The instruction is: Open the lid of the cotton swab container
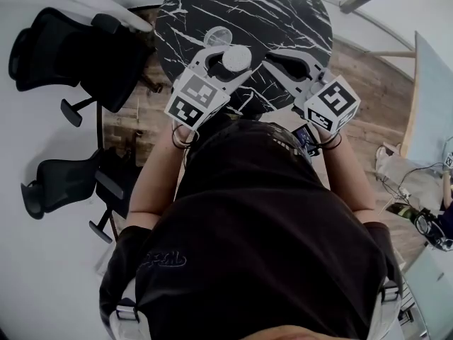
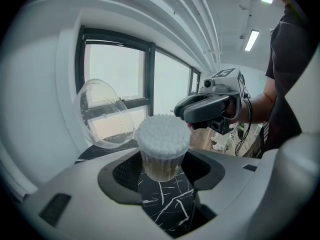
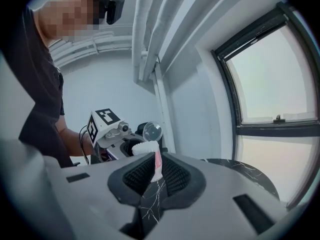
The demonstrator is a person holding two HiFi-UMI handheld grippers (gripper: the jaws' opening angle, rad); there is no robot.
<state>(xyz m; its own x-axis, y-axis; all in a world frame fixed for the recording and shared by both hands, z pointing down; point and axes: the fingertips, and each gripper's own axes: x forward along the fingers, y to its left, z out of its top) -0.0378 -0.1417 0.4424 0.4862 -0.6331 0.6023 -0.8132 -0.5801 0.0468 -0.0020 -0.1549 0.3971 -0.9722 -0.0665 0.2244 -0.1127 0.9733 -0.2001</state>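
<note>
Swab container point(image 2: 161, 151), lid point(image 2: 102, 115) open, clamped in left gripper point(image 2: 162, 170); right gripper point(image 3: 151, 183) nearly closed beside it

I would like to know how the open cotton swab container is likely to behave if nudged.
In the left gripper, the cotton swab container looks light: thin clear plastic packed with swabs. It seems to taper toward its base, and its lid stands open to one side, so it would probably tip easily. Its smooth wall may slip.

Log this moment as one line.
left hand-held gripper: shut on cotton swab container | lid: flipped open | right hand-held gripper: shut on thin white-pink strip
</note>
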